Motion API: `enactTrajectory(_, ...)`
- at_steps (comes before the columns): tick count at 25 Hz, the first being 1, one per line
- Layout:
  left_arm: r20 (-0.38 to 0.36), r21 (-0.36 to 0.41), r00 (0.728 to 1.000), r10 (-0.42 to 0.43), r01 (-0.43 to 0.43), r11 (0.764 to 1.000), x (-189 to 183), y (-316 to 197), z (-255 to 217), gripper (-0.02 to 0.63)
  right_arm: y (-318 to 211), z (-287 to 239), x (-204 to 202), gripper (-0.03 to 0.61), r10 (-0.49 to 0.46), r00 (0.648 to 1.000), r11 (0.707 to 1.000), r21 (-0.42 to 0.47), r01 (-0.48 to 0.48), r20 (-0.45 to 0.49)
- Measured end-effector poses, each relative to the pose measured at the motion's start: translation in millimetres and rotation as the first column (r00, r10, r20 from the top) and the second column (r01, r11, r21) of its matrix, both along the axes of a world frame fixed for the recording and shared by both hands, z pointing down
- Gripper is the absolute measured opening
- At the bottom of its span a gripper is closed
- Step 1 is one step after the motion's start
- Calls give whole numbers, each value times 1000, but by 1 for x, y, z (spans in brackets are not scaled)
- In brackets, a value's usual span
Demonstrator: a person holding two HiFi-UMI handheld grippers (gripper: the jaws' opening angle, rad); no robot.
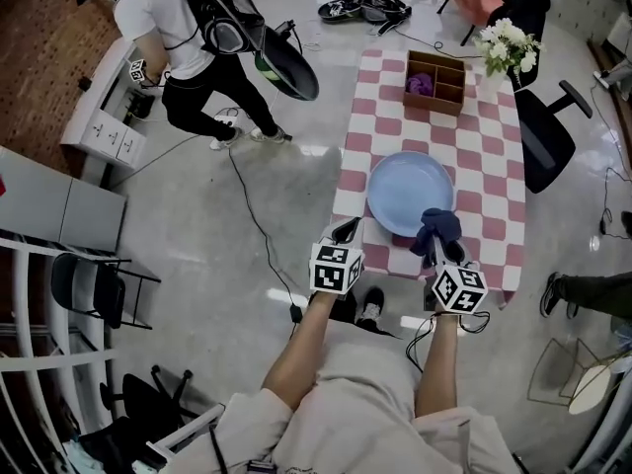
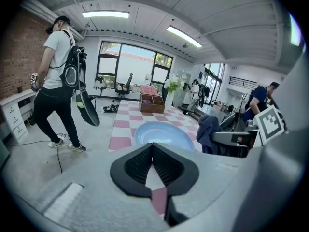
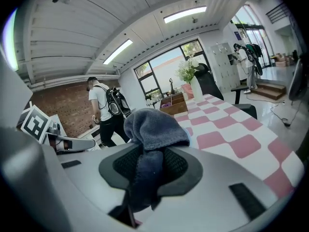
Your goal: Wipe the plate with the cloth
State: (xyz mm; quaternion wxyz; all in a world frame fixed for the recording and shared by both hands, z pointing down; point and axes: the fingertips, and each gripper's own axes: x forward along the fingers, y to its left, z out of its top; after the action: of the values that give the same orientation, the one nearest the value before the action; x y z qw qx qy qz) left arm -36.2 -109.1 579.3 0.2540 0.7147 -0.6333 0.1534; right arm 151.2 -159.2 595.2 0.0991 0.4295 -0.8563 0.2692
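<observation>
Checkered bench (image 1: pixel 494 166) carries the plate (image 1: pixel 410 194) at its near end. My right hand-held gripper (image 1: pixel 441 250) is clamped on the soft, limp cloth (image 1: pixel 439 225) at the plate's near rim. My left hand-held gripper (image 1: pixel 348 230) is closed and empty. The plate looks smooth and probably slippery, so I'd steady it by its rim.

This is an open office or lab workroom. The pink-and-white checked tabletop (image 1: pixel 489 181) stands on a polished grey floor (image 1: pixel 247 304). A black swivel chair (image 1: pixel 541 141) sits just to its right, and white drawer units (image 1: pixel 109 131) stand well off to its left beside a brick wall (image 2: pixel 17 62). Tall black-framed windows (image 2: pixel 130 64) rise beyond its far end, and strip lights (image 2: pixel 105 14) line the ribbed ceiling above. A person with a backpack (image 1: pixel 178 28) stands by the drawers.
</observation>
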Motion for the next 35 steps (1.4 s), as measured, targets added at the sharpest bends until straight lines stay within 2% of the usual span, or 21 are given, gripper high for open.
enactTrajectory(5, 10, -23, 1000, 27, -26, 999, 0, -20, 5, 10, -9, 11, 11, 117, 33, 999, 999, -21, -33, 0)
enactTrajectory(12, -37, -9, 997, 62, -62, 998, 2, -63, 1, 11, -35, 0, 11, 115, 46, 997, 999, 0, -46, -54)
enactTrajectory(22, -108, 5, 990, 94, -94, 996, -36, -111, -4, 11, -86, -17, -32, 116, 75, 995, 997, -3, -75, -66)
enactTrajectory(29, -163, 8, 963, 213, -215, 977, -49, -134, 16, 11, -97, -14, -60, 115, 102, 993, 995, 11, -102, -57)
enactTrajectory(35, -210, 9, 942, 263, -267, 964, -35, -145, 17, 11, -90, -12, -54, 115, 112, 986, 994, -3, -113, -120)
